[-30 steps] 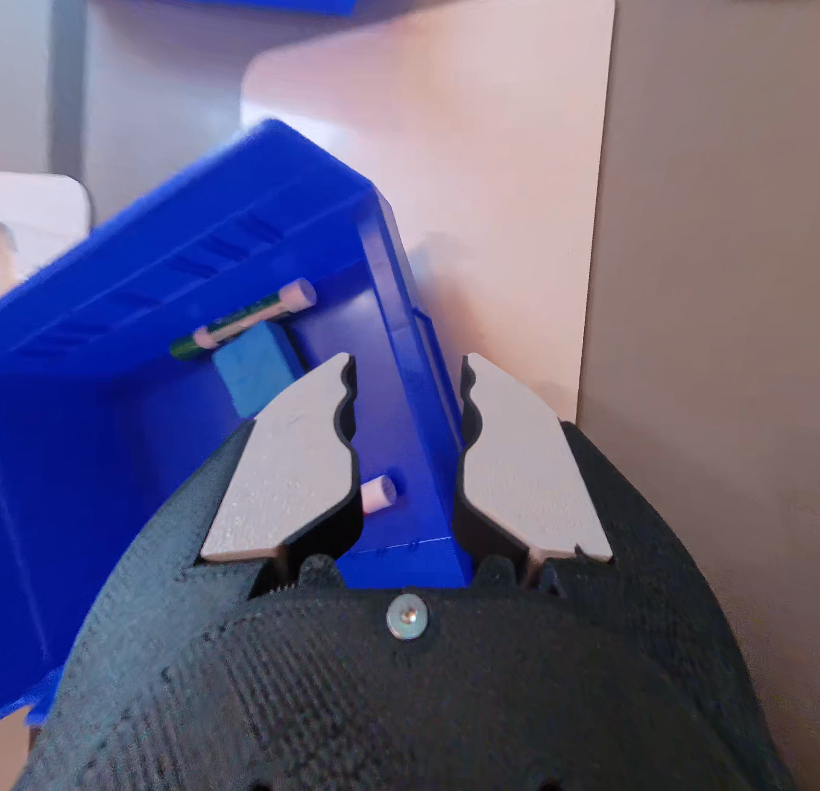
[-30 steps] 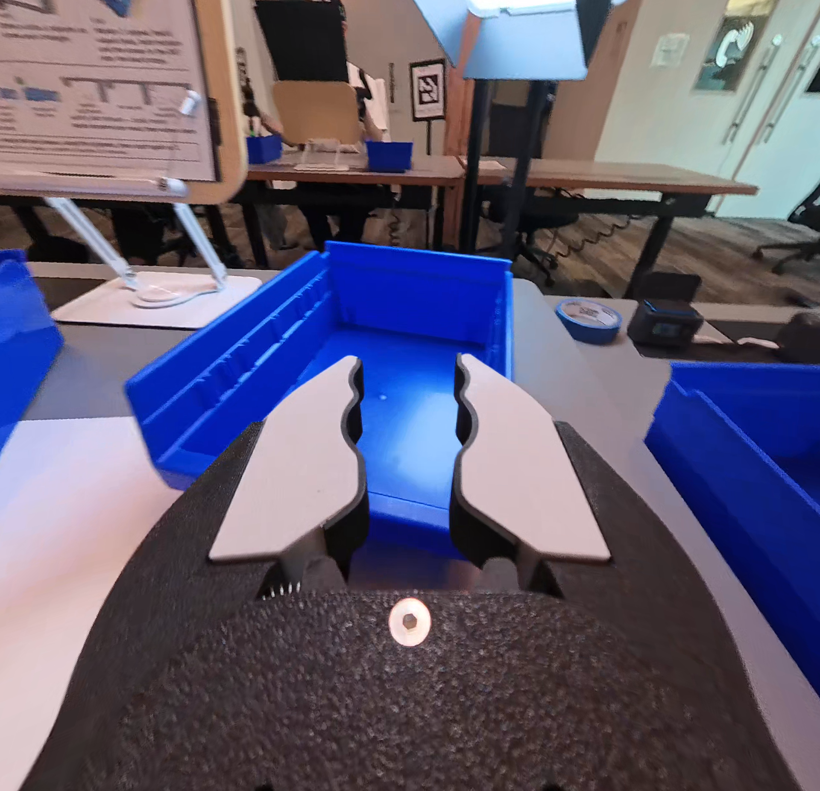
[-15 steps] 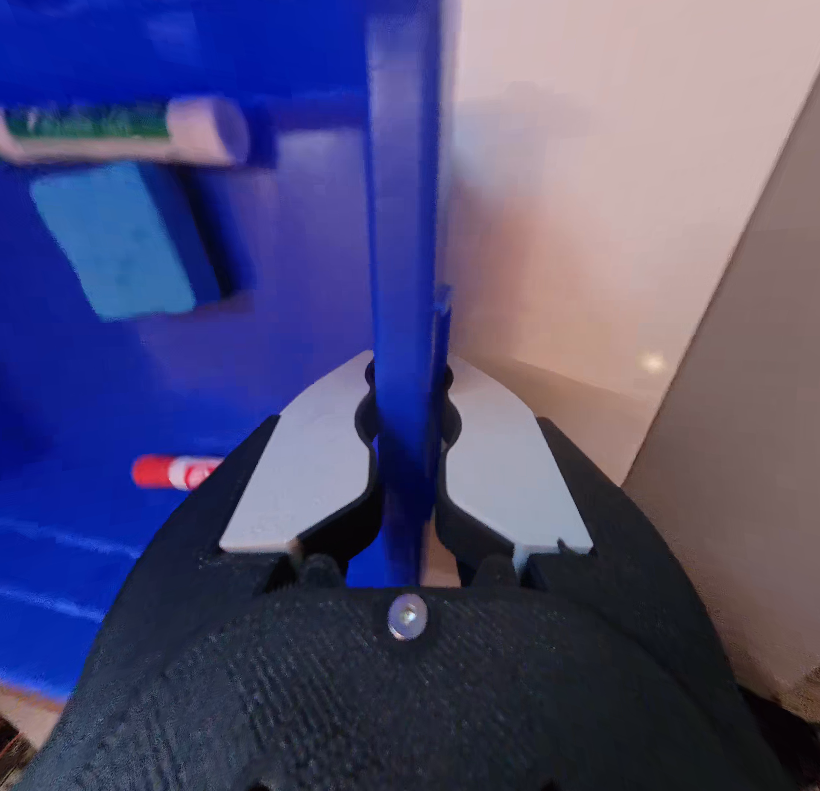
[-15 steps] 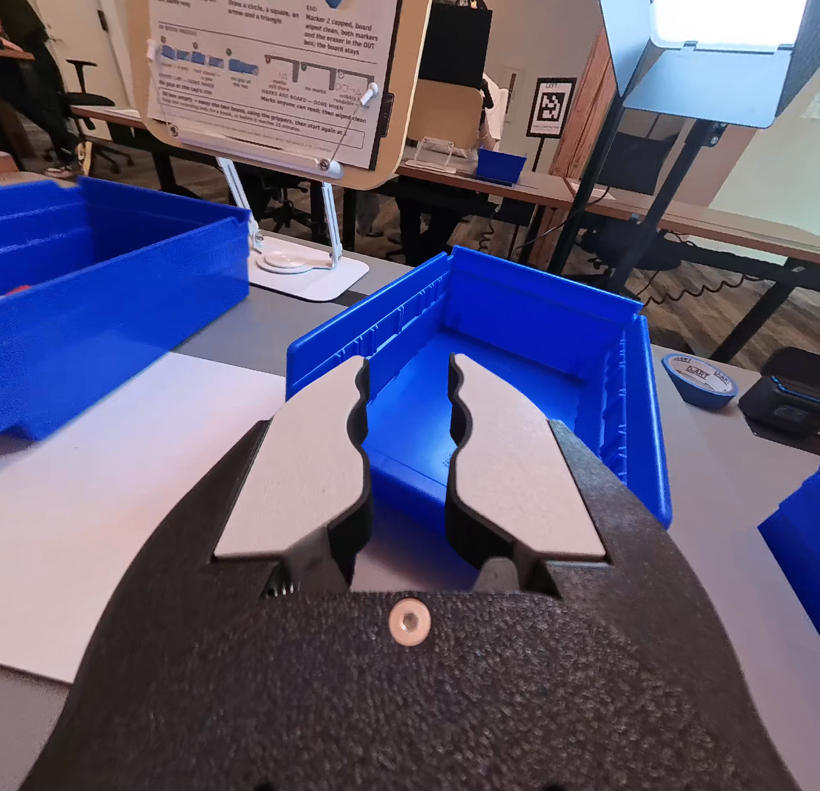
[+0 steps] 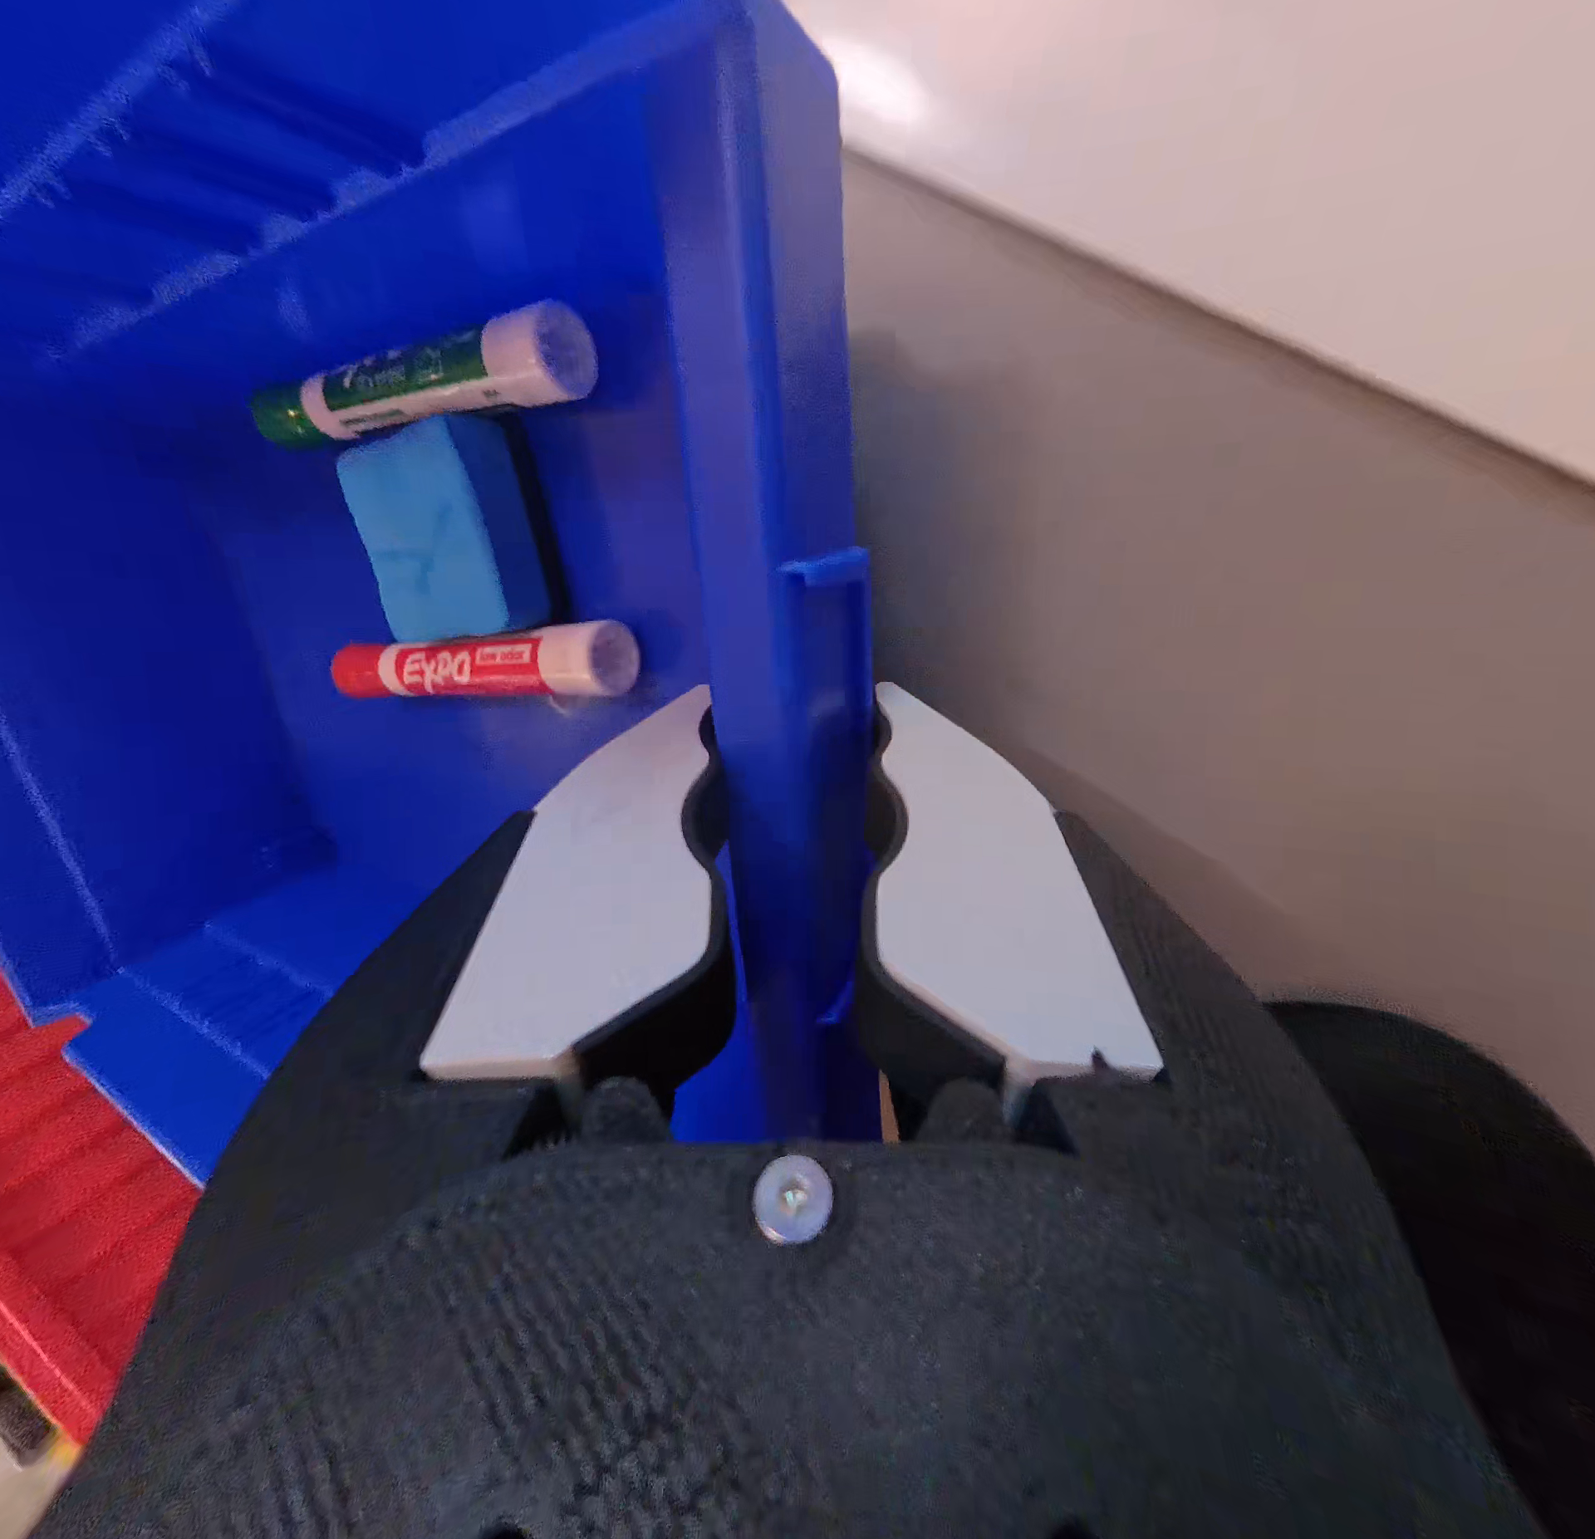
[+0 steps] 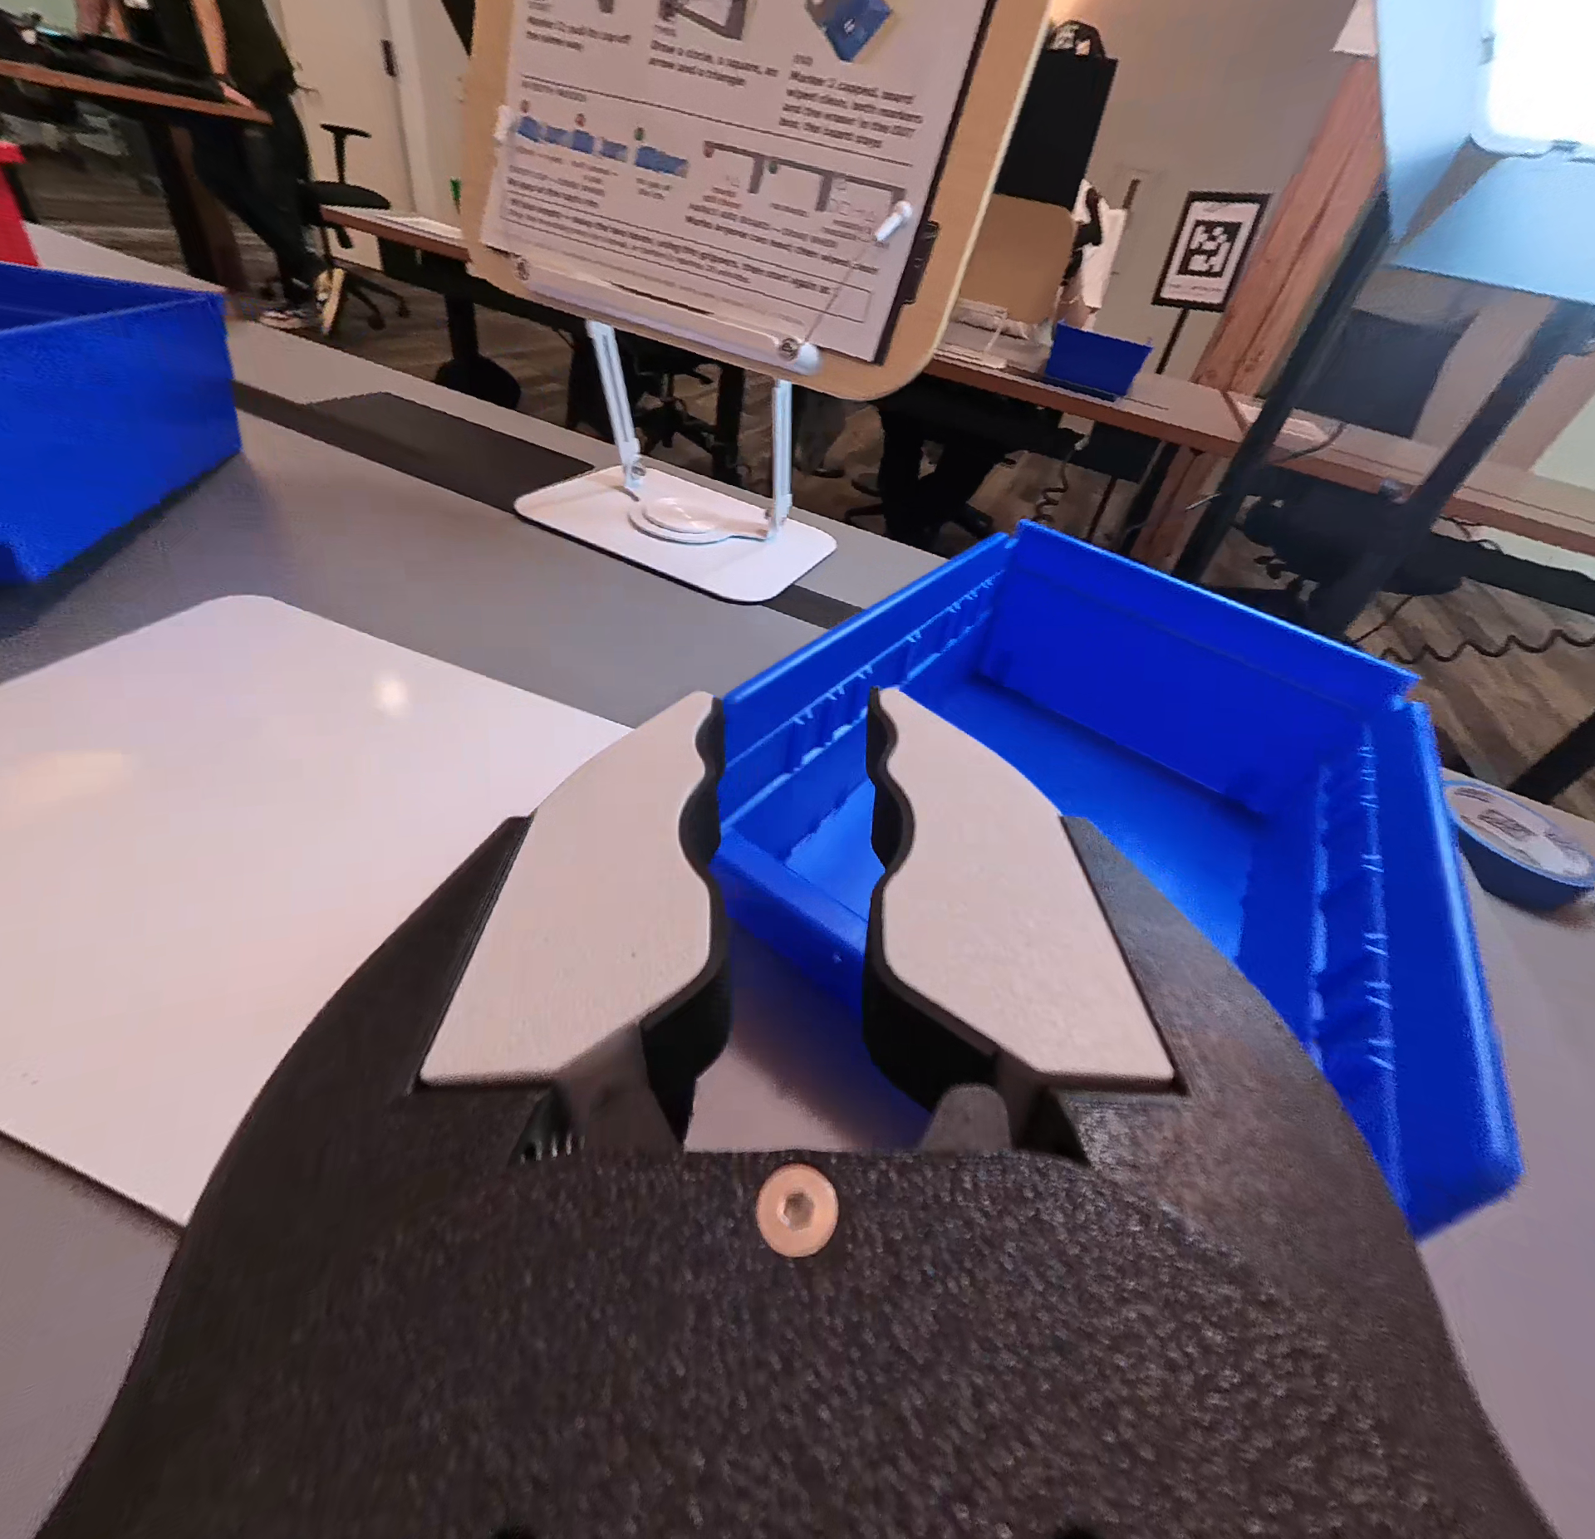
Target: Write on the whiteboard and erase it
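The bin wall (image 5: 777, 479) was gripped by the left hand-held gripper (image 5: 792, 721); the right hand-held gripper (image 6: 790, 712) was held released, the whiteboard (image 6: 216, 807) at nine o'clock.

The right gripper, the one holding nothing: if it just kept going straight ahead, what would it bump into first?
Probably the empty blue bin. The right gripper is open and points at the bin's near corner, so that rim looks first in line, though depth is hard to judge.

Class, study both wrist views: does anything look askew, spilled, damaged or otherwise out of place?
One thing: the left gripper is clamped on the side wall of the blue bin rather than on a tool. The green marker, eraser and red marker lie undisturbed inside. The whiteboard is blank; nothing looks spilled or damaged.
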Demonstrator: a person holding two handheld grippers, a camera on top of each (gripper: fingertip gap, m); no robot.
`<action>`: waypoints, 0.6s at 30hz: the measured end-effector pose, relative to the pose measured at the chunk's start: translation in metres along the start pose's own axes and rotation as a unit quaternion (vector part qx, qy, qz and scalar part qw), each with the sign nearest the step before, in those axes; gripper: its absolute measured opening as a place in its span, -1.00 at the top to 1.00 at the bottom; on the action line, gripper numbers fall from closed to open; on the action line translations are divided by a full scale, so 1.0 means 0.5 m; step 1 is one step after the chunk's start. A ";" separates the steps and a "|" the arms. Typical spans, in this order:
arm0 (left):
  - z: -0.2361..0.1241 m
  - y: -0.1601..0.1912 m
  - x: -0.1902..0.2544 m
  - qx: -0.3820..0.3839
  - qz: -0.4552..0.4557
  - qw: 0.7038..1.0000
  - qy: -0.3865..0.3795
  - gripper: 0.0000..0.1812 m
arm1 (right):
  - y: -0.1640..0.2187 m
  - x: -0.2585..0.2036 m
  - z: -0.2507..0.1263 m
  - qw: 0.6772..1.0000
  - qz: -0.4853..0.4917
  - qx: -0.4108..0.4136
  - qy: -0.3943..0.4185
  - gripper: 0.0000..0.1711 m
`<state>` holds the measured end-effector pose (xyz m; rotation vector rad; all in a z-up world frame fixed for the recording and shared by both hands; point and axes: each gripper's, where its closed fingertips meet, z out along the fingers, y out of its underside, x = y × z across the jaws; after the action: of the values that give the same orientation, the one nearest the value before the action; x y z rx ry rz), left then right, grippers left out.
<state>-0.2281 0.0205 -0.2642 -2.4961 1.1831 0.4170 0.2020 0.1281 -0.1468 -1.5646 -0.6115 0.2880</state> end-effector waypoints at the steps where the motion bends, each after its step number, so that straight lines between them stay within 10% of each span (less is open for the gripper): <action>1: 0.003 0.015 -0.014 -0.004 -0.017 1.000 -0.002 0.67 | -0.001 -0.010 0.006 1.000 0.004 -0.003 -0.008 0.63; 18: 0.068 0.031 -0.085 0.043 0.010 0.997 -0.055 0.56 | 0.125 -0.040 0.101 0.984 -0.067 -0.163 0.010 0.37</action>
<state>-0.2702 0.0549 -0.2805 -2.3583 1.1582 0.4926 0.1715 0.1605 -0.2167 -1.8278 -0.7723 0.0715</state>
